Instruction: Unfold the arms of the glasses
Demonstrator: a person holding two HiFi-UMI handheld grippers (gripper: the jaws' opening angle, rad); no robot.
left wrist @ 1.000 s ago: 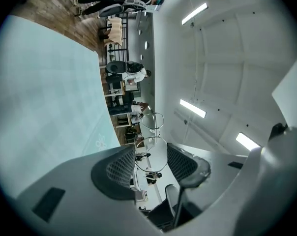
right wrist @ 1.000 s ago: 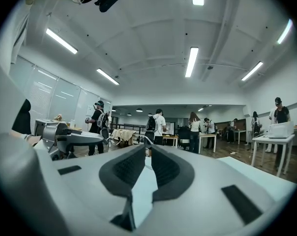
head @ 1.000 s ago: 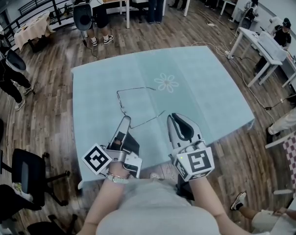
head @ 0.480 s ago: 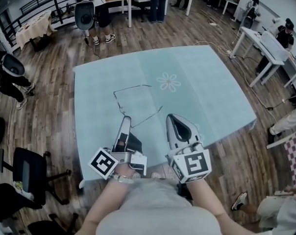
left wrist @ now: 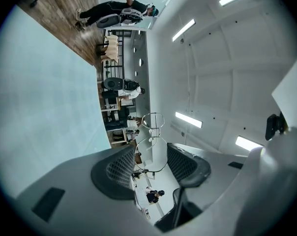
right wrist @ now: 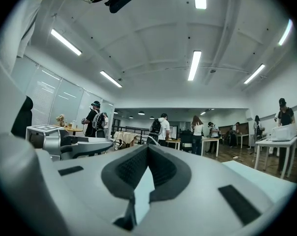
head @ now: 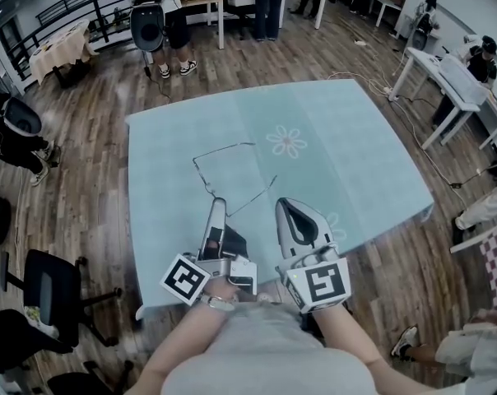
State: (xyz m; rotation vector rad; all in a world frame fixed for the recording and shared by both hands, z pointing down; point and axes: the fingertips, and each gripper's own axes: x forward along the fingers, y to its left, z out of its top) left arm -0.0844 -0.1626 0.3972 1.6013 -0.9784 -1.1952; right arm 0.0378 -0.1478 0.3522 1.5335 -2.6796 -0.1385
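The thin wire glasses [head: 224,149] hover over the pale blue table [head: 339,171], just ahead of my left gripper [head: 217,205]. In the left gripper view their two round lenses [left wrist: 153,120] stand straight out from the jaws against the ceiling. The nearer ring sits between the ribbed pads [left wrist: 120,167] of the left gripper [left wrist: 151,149], which is rolled on its side and shut on the frame. One arm [head: 255,194] sticks out to the right. My right gripper [head: 287,206] floats beside it, shut and empty; its pads [right wrist: 133,167] meet in the right gripper view.
A flower print [head: 287,141] marks the cloth beyond the glasses. Both grippers are near the table's front edge [head: 257,282]. A black chair [head: 47,290] stands at the left, white desks [head: 446,76] at the right, and people stand on the wooden floor behind.
The left gripper has tilted a little with the glasses, so their free arm points more steeply away. The right gripper's jaws have come together. Neither hand has travelled noticeably.
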